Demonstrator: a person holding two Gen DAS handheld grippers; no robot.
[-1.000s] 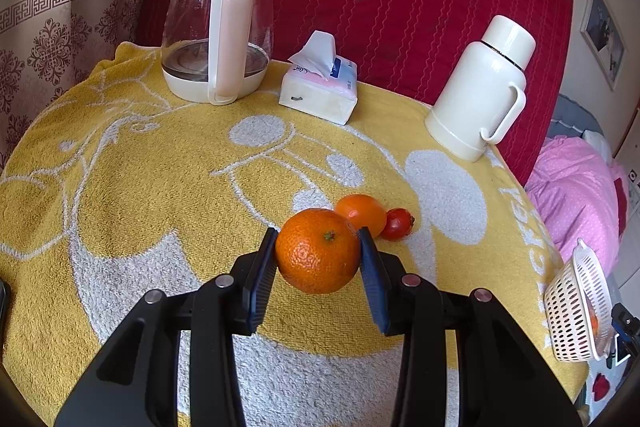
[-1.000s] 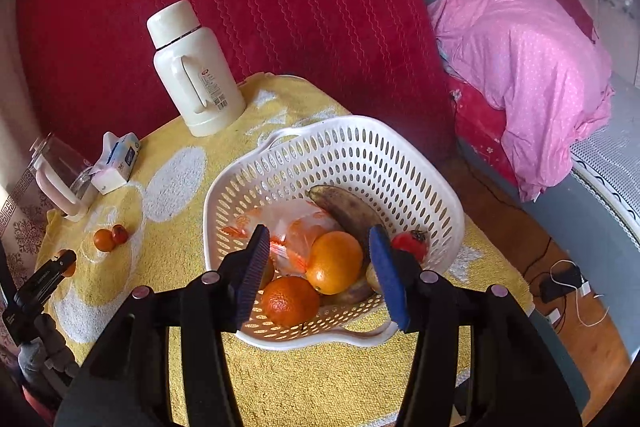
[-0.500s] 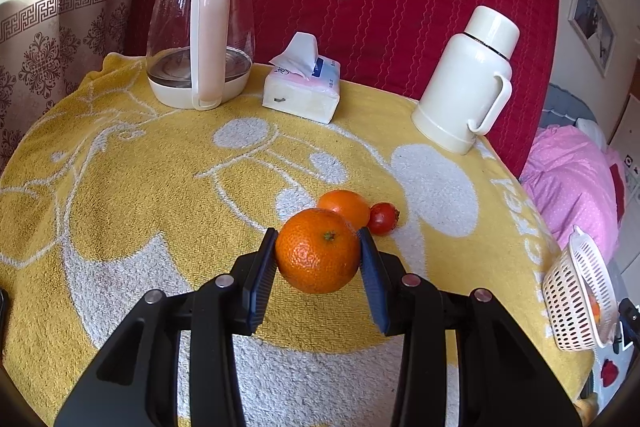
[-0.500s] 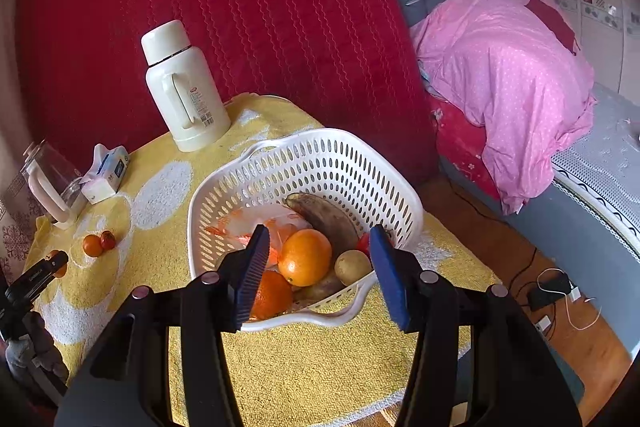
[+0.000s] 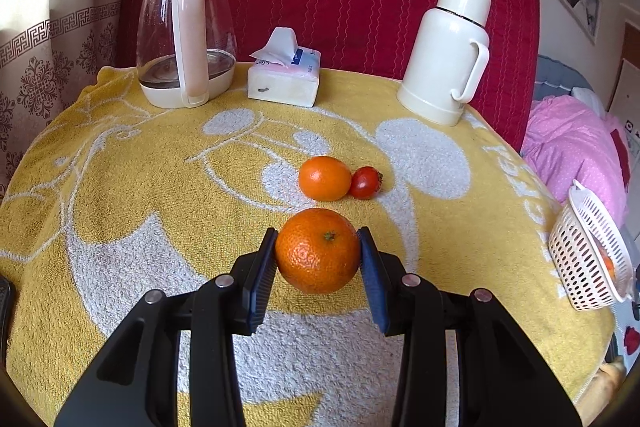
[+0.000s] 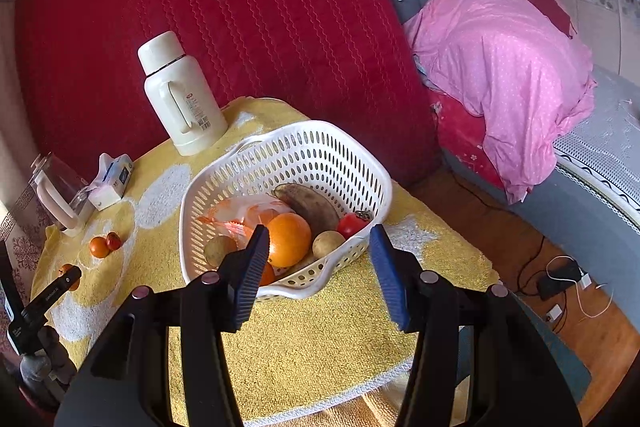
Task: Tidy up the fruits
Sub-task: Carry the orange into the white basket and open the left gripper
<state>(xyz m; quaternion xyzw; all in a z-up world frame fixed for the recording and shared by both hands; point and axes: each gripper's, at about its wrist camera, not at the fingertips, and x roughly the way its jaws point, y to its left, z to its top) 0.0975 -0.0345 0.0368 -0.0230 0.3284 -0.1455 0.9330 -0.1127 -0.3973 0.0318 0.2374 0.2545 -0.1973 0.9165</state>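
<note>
My left gripper [image 5: 318,251] is shut on a large orange [image 5: 317,250] and holds it above the yellow towel-covered table [image 5: 160,187]. A smaller orange [image 5: 324,177] and a small tomato [image 5: 365,182] lie side by side just beyond it. The white perforated basket [image 6: 304,155] stands at the table's right end and holds an orange [image 6: 289,239], a dark banana [image 6: 308,201], a tomato [image 6: 351,223], potatoes and a bagged fruit. My right gripper [image 6: 316,271] is open and empty, just in front of the basket's near rim. The basket also shows in the left wrist view [image 5: 588,259].
A glass kettle [image 5: 184,35], a tissue pack [image 5: 285,75] and a white thermos [image 5: 448,51] stand along the table's back by a red quilted backrest. A bed with a pink duvet [image 6: 500,59] and floor cables [image 6: 560,279] lie to the right.
My left gripper has drawn back and risen with the orange still held. My right gripper has pulled back from over the basket toward its near rim.
</note>
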